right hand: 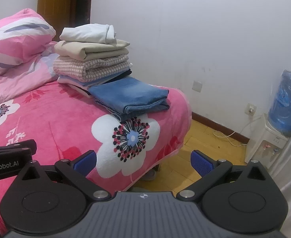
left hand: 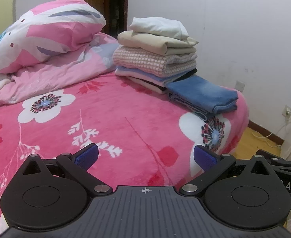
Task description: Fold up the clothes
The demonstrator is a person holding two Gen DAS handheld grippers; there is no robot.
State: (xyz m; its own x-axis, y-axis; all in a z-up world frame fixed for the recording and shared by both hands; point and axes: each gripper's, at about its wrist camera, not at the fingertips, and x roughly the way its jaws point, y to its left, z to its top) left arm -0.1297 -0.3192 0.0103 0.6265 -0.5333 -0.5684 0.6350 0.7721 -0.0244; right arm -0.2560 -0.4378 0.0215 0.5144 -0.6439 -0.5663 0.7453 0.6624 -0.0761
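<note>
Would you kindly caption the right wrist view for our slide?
Open right gripper hovers over the pink floral blanket, facing a stack of folded clothes beside a folded blue towel.

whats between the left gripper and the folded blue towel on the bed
Only bare pink floral blanket: in the left wrist view nothing lies between the open left gripper and the folded blue towel.

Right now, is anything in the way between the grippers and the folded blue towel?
No. Only bare blanket lies between the open left gripper and the blue towel. The open right gripper has a clear path too.
</note>
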